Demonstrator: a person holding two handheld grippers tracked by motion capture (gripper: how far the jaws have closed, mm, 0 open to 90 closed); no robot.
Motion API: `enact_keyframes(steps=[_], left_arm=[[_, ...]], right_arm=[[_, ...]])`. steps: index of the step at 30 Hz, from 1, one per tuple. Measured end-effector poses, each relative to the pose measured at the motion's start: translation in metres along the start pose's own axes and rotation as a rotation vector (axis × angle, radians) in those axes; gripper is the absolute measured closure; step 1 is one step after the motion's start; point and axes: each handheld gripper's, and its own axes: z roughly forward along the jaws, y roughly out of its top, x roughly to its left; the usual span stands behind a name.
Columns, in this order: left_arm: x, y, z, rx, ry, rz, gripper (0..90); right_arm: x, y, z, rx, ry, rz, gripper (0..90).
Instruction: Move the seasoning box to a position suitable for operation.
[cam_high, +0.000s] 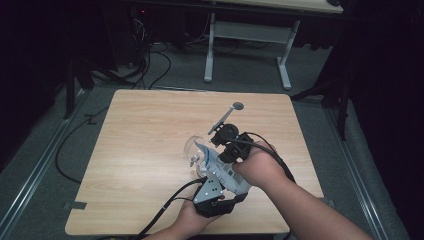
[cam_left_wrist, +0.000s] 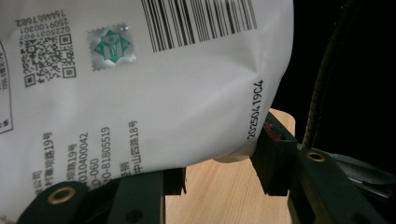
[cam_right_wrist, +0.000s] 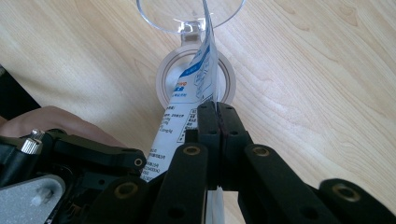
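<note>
1. A white printed pouch (cam_high: 216, 162) is held above the wooden table (cam_high: 140, 150), right of the table's middle and toward its near edge, between the two hand-held grippers.
2. The left gripper (cam_left_wrist: 219, 175) clamps the pouch's lower body. In the left gripper view the bag's back panel, with barcode, QR code, a green seal sticker and a stamped date code, bulges between the jaws, which stand at a moderate width pressed on either side of it.
3. The right gripper (cam_right_wrist: 218, 116) has its jaws closed flat together, pinching the thin upper edge of the pouch. In the right gripper view the blue-and-white printed strip runs up from between the jaws.
4. A clear stemmed glass (cam_right_wrist: 191, 14) stands upright on the table just beyond the pouch. The pouch's top corner reaches the bowl's rim.
5. Contents of the glass cannot be told. The bowl looks transparent, with the round foot (cam_right_wrist: 166, 77) visible through it.
6. The pouch's contents are hidden; its body looks full.
7. The left hand (cam_high: 192, 220) is at the near edge and the right hand (cam_high: 260, 165) is toward the right edge.
</note>
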Motion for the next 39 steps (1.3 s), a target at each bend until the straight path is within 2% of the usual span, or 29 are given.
enact_keyframes(steps=[39], left_arm=[[-0.0004, 0.0006, -0.0012, -0.001, 0.002, 0.003, 60.2]], right_arm=[[0.0009, 0.0009, 0.0010, -0.002, -0.003, -0.008, 90.0]])
